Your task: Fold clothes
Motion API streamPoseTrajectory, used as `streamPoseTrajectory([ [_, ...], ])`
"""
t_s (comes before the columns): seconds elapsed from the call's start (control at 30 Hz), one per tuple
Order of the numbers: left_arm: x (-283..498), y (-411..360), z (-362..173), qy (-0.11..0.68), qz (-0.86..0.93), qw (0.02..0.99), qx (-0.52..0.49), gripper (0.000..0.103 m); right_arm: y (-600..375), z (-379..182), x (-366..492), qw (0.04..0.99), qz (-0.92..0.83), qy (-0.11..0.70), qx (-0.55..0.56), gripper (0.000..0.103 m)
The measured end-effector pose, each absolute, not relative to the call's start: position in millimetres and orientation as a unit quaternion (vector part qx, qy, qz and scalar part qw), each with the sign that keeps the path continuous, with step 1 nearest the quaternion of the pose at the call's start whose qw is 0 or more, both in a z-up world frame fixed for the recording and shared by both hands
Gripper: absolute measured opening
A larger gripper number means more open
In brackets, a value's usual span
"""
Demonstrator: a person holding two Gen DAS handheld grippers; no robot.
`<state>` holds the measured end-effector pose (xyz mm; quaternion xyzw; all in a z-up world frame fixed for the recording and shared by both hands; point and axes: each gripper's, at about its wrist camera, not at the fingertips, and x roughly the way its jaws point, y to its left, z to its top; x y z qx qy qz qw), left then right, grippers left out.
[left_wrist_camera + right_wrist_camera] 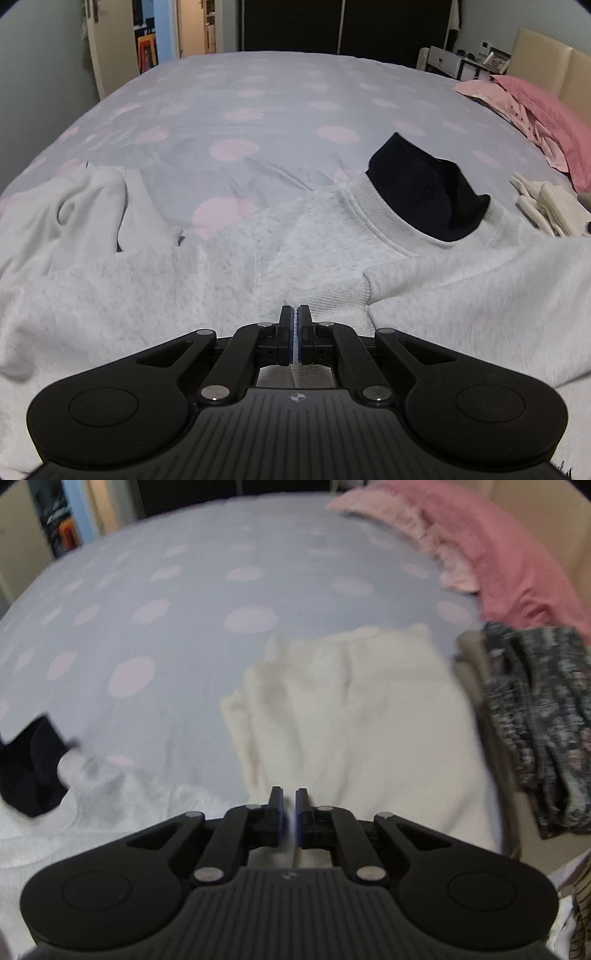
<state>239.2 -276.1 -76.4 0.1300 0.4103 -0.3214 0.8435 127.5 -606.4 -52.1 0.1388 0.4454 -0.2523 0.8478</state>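
1. Lying spread across the lower half of the left view: grey sweatshirt [332, 236], dark lining showing at its collar [428, 195] toward centre right.
2. Pinching a thin fold of sweatshirt hem at lower centre, left gripper [294, 314] jaws pressed nearly together (probably for lifting that edge over).
3. Hovering at lower centre over a cream garment [369, 709], right gripper [289, 797] jaws slightly parted, gripping nothing visible.
4. Waiting at the right edge, patterned clothes [535, 720].

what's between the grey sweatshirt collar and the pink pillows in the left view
Only bare dotted bedsheet lies between the sweatshirt collar and the pink pillows, seen in the left wrist view.
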Motion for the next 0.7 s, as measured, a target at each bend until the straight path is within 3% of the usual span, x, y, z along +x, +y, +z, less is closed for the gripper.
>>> streamPoseTrajectory([
  [0.07, 239.5, -275.0, -76.1, 0.409, -0.324, 0.844, 0.127, 0.001, -609.4, -44.3, 116.6, 0.856, -0.261, 0.424, 0.139, 0.024],
  [0.17, 239.7, -274.5, -75.6, 0.413, -0.320, 0.843, 0.128, 0.002, -609.5, -35.4, 92.4, 0.860, -0.248, 0.417, 0.158, 0.026],
  [0.27, 239.1, -271.6, -74.3, 0.420, -0.325, 0.839, 0.118, 0.002, -600.0, -35.5, 68.2, 0.861, -0.225, 0.420, 0.180, 0.039],
  [0.37, 237.2, -269.4, -71.1, 0.425, -0.328, 0.837, 0.106, 0.003, -589.0, -44.3, 40.2, 0.857, -0.199, 0.434, 0.194, 0.039],
  [0.5, 236.7, -268.8, -73.2, 0.442, -0.328, 0.830, 0.090, 0.016, -561.0, -52.8, 5.8, 0.863, -0.171, 0.448, 0.157, 0.039],
  [0.7, 233.9, -270.7, -85.2, 0.471, -0.324, 0.818, 0.059, 0.020, -523.2, -70.5, -37.2, 0.876, -0.128, 0.460, 0.072, 0.038],
])
